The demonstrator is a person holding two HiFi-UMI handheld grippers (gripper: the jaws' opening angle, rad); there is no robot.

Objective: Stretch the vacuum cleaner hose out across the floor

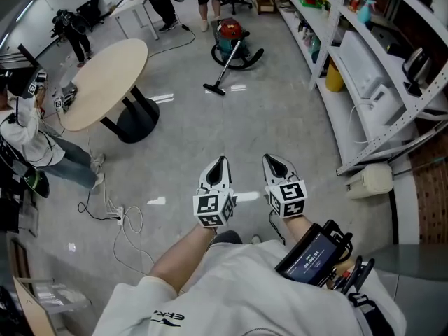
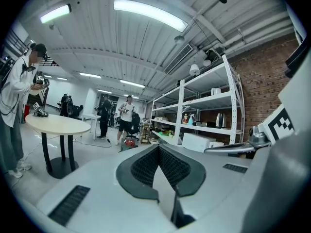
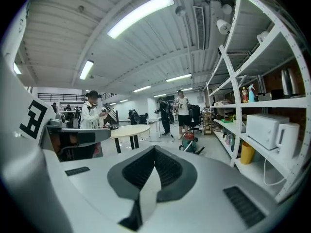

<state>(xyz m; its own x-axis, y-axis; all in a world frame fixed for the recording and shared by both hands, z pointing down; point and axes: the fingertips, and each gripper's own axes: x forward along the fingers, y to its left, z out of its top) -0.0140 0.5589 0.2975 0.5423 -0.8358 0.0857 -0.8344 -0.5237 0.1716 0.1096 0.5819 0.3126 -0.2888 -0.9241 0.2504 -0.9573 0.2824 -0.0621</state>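
A red and green vacuum cleaner [image 1: 229, 36] stands on the grey floor at the far end, beside the shelving. Its black hose [image 1: 246, 61] curls round its base. Its wand slants down to a floor nozzle [image 1: 213, 88]. The same vacuum cleaner [image 3: 191, 142] shows small in the right gripper view and as a speck, the vacuum cleaner [image 2: 129, 141], in the left gripper view. My left gripper [image 1: 220, 162] and right gripper [image 1: 271, 159] hang side by side in front of me, well short of the vacuum. Both are shut and hold nothing.
A round beige table [image 1: 105, 81] on a black pedestal stands at the left. A person [image 1: 31, 131] is beside it. White metal shelving [image 1: 371, 82] lines the right side. White cables [image 1: 119, 219] lie on the floor at my left. More people stand at the far end.
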